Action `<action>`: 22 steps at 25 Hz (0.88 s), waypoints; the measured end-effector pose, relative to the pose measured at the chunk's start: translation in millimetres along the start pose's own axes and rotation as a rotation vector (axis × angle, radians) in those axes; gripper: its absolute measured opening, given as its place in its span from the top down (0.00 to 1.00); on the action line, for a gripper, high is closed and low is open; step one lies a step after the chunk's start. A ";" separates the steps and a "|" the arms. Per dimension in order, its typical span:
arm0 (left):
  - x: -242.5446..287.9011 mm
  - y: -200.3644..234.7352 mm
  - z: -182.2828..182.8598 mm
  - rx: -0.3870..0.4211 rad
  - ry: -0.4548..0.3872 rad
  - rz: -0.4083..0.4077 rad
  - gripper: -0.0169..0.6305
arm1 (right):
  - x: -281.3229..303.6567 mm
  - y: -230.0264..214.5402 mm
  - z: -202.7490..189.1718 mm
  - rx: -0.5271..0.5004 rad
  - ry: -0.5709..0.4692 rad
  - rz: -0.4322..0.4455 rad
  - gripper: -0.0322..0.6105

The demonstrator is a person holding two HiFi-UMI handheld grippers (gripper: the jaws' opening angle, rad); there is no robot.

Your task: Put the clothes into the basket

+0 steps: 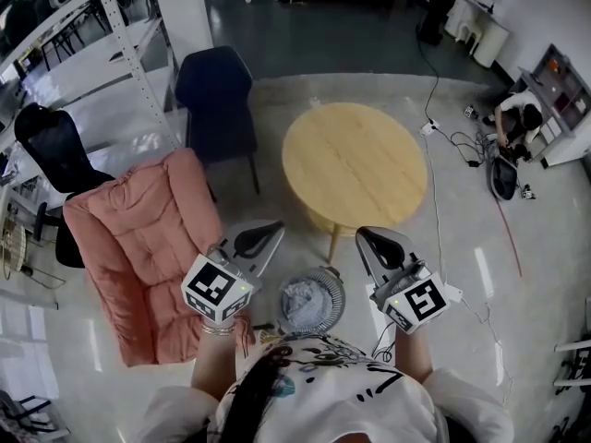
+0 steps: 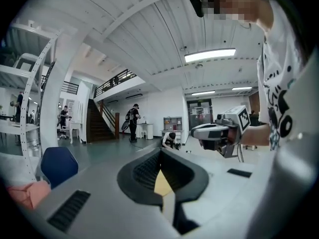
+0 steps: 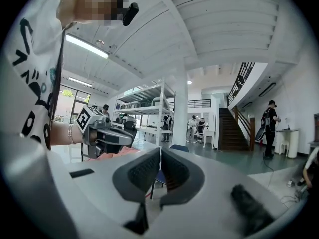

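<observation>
In the head view a round wire basket [image 1: 336, 287] stands on the floor just in front of the person, between the two grippers. A crumpled grey-blue garment [image 1: 302, 298] lies inside it. My left gripper [image 1: 273, 227] hovers up and left of the basket, shut with nothing in it; its own view shows the jaws [image 2: 160, 153] closed and pointing level across the room. My right gripper [image 1: 362, 233] hovers up and right of the basket, likewise shut and empty [image 3: 160, 151]. Each gripper shows in the other's view: the right gripper [image 2: 219, 132] and the left gripper [image 3: 107, 136].
A pink padded armchair [image 1: 148, 247] stands to the left and a round wooden table [image 1: 355, 164] just beyond the grippers. A dark blue chair [image 1: 217, 100] is behind the armchair. Metal shelving [image 1: 83, 35] lines the far left. A person [image 1: 517, 118] crouches among cables at the right.
</observation>
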State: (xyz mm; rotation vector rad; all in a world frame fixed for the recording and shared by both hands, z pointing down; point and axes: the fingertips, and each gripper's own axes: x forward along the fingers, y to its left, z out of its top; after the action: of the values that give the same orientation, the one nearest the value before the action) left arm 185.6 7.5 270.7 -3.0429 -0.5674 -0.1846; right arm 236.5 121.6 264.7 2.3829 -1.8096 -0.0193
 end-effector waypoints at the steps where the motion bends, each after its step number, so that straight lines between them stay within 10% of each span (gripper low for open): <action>1: 0.0 0.2 -0.1 -0.002 0.000 -0.001 0.95 | 0.1 -0.2 0.3 -0.005 0.001 -0.006 0.90; 22: 7.1 -4.7 -8.6 -0.007 0.042 0.004 0.95 | -4.6 -5.0 -3.6 0.002 0.004 0.001 0.90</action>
State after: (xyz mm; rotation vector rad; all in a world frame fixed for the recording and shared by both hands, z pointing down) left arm 189.5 13.9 280.2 -3.0386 -0.5590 -0.2497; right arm 240.3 127.7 267.2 2.3822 -1.8098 -0.0126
